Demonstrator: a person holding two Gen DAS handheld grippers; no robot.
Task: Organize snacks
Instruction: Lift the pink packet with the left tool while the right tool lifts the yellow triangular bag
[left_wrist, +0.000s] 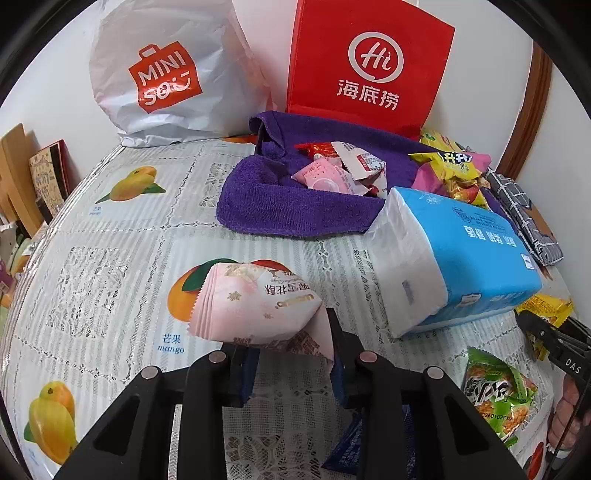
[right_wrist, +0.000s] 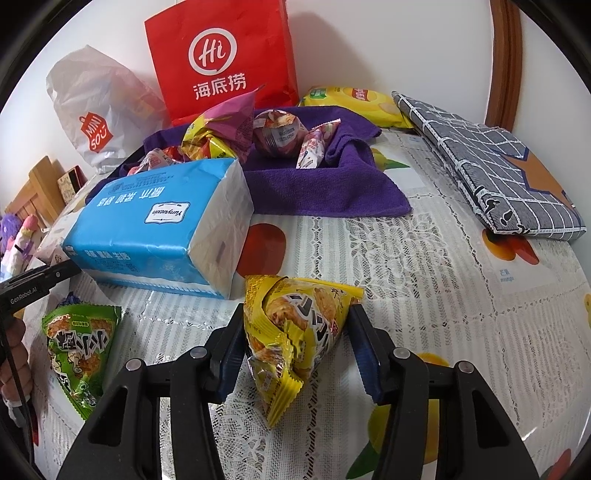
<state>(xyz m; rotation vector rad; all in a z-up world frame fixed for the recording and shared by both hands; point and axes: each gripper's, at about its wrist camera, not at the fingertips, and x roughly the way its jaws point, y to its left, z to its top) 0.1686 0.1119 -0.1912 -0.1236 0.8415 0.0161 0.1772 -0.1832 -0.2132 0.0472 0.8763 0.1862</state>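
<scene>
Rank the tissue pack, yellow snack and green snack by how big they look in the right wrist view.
1. tissue pack, clearly largest.
2. yellow snack and green snack look about alike; the yellow one sits nearer the camera between the right gripper fingers, so no ranking.

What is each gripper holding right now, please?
Left gripper: jaws shut on the pink snack packet.
Right gripper: jaws shut on the yellow snack packet.
</scene>
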